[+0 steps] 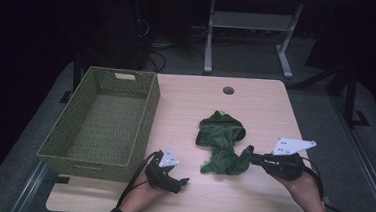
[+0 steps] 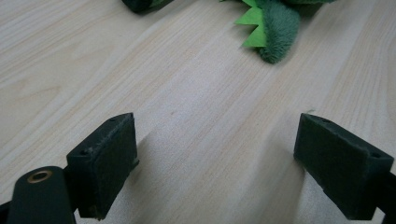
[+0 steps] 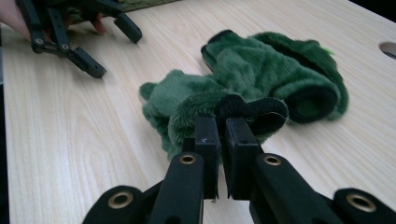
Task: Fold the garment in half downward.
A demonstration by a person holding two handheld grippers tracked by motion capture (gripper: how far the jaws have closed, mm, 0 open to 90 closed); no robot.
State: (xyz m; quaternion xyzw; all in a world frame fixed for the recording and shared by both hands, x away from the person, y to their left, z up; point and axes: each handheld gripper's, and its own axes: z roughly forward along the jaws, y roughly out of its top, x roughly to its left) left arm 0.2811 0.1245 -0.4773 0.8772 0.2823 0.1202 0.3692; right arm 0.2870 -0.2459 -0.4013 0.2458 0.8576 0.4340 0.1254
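Note:
A crumpled green plush garment with bright green spikes lies on the middle of the wooden table. My right gripper is shut on its dark-lined near edge, at the garment's right side. In the right gripper view the fluffy garment spreads beyond the closed jaws. My left gripper rests low over the table's front, left of the garment, open with nothing between its pads. A spiked tip of the garment shows ahead of it.
A green woven basket stands on the table's left part, its inside bare. A round cable hole sits near the far edge. Table legs and cables lie on the floor behind.

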